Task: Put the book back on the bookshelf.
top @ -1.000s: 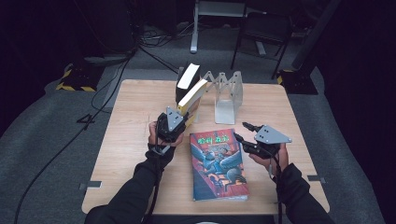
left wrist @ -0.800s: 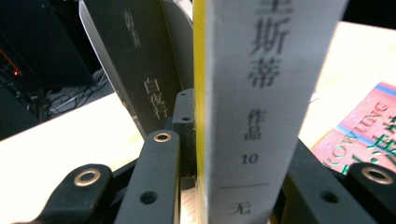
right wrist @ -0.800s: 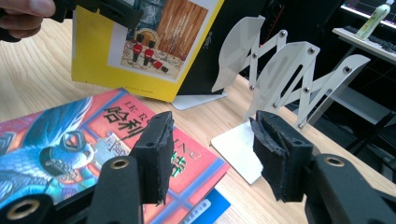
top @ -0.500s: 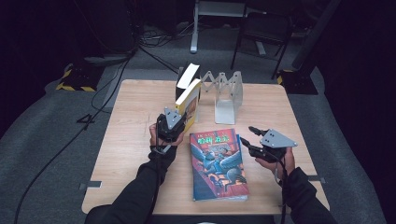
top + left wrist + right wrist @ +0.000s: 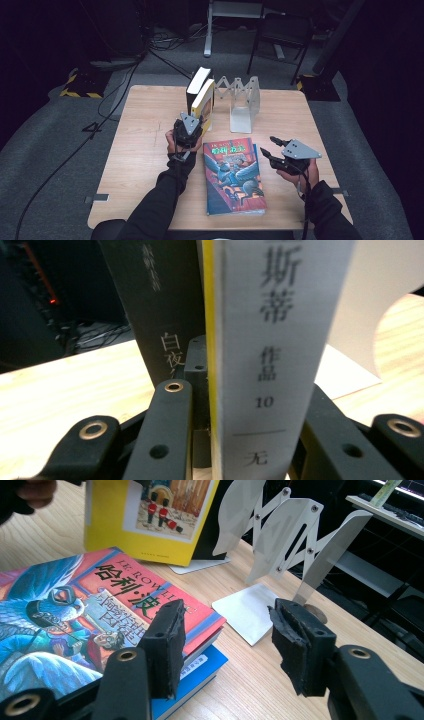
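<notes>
L gripper [image 5: 189,131] clamped on yellow book [image 5: 265,340], upright by dark book [image 5: 155,305] at rack [image 5: 243,97], R gripper [image 5: 225,645] half open w/ nothing between pads, low over table [image 5: 140,150] right of flat books [image 5: 232,175].

I see the yellow book [image 5: 204,105] standing upright on its lower edge, grey spine [image 5: 280,355] toward me, just beside a black book [image 5: 196,87], at the rack's [image 5: 240,95] left end.

Yellow-covered book [image 5: 203,104] upright beside black book [image 5: 196,87], left of metal accordion rack [image 5: 243,95]; illustrated paperback [image 5: 232,175] flat in front.
</notes>
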